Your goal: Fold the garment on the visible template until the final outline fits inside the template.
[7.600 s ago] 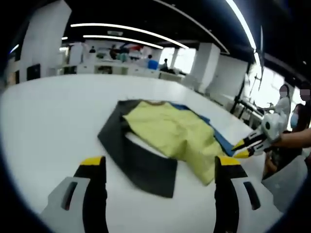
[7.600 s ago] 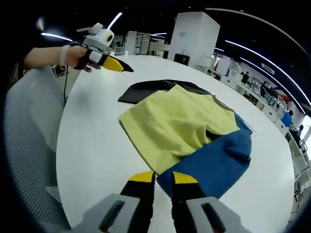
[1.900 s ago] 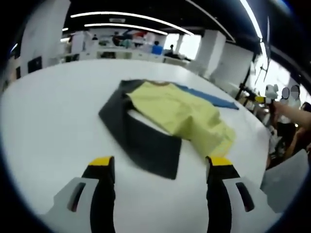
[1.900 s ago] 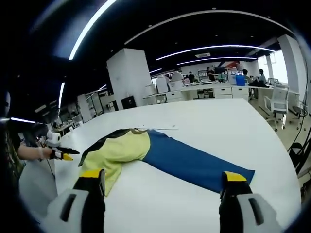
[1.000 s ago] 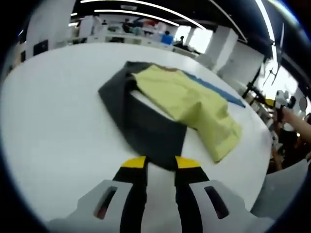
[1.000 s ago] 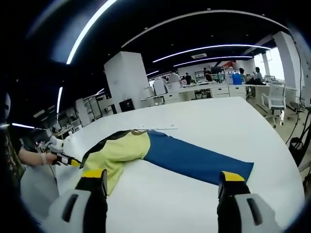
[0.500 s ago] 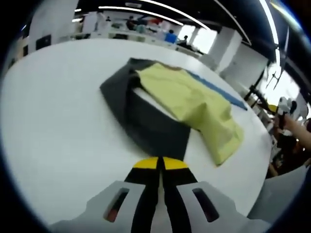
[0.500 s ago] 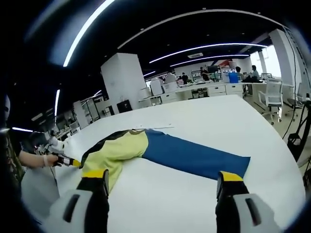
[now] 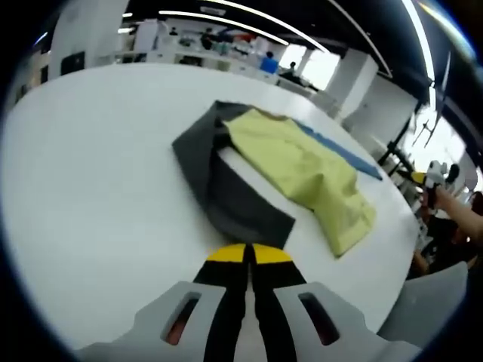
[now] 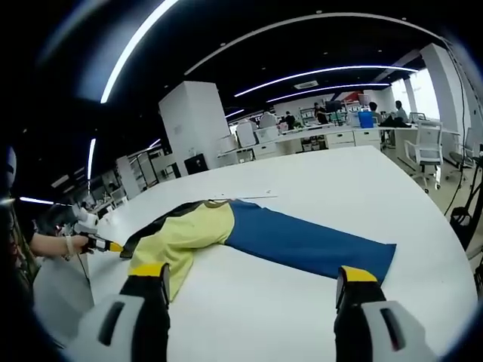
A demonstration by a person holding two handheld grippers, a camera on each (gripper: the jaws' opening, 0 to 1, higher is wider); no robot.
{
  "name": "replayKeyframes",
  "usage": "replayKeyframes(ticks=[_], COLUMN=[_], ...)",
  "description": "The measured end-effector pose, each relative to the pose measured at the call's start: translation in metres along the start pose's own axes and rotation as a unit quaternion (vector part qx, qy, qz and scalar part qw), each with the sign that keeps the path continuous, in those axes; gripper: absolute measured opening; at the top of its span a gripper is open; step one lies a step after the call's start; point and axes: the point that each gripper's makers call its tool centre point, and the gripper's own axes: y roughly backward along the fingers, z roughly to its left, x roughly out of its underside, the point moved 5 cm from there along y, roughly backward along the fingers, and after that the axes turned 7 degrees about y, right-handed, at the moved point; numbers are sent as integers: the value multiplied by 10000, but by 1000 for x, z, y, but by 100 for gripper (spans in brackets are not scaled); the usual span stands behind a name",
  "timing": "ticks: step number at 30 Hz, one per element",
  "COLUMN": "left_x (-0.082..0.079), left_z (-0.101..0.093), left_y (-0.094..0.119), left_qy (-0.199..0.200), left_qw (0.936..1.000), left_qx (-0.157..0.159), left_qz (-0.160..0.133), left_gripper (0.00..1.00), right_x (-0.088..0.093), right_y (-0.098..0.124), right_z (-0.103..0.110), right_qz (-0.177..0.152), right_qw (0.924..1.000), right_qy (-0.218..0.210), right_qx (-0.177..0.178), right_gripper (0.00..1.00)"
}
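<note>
The garment (image 9: 279, 170) lies spread on the white bench (image 9: 90, 181), a three-coloured top with a yellow-green body, a dark grey sleeve and a blue sleeve.

Left gripper view: the left gripper (image 9: 248, 254) is at the lower middle, its yellow-tipped jaws pressed together with no gap visible. The tips sit at the near corner of the grey sleeve (image 9: 226, 200); whether cloth is pinched between them cannot be told. The grey sleeve runs from the collar end down towards the jaws. The yellow-green body (image 9: 306, 173) lies beside it, its hem nearest the bench edge. Only a thin blue strip (image 9: 339, 154) shows beyond the body. A person's hand holding the other gripper (image 9: 432, 177) is at the far right, off the bench.

Right gripper view: the right gripper (image 10: 249, 283) has its jaws wide apart, tips above bare bench and clear of the cloth. Here the blue sleeve (image 10: 309, 241) is seen full length, laid flat and reaching towards the right jaw. The yellow-green body extends towards the left jaw. The grey sleeve shows only as a dark edge along the far side. The left gripper (image 10: 102, 246) is at the left beside that edge, held in a hand.

Desks, a white pillar (image 10: 189, 124) and ceiling light strips stand beyond the bench
</note>
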Motion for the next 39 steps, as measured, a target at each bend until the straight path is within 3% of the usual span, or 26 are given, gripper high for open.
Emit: replayKeyframes(ticks=[6, 15, 21, 32, 39], left_x=[-18, -72, -92, -124, -139], left_z=[33, 83, 103, 163, 204], left_y=[21, 42, 43, 46, 33], left_qy=[-137, -654, -801, -834, -825], left_qw=[9995, 9947, 9922, 9851, 9816], left_qx=[-300, -794, -960, -1497, -1702], left_qz=[-20, -10, 5, 153, 258], left_gripper=[0, 0, 0, 0, 0], right_x=[0, -1, -7, -8, -12], right_y=[0, -3, -1, 0, -6], right_z=[0, 2, 9, 11, 15], right_qz=[24, 85, 133, 299, 373], right_qw=[10000, 10000, 9998, 9994, 9989], right_qy=[7, 35, 114, 196, 277], right_qx=[-10, -14, -36, -14, -47], right_gripper=[91, 91, 91, 91, 91])
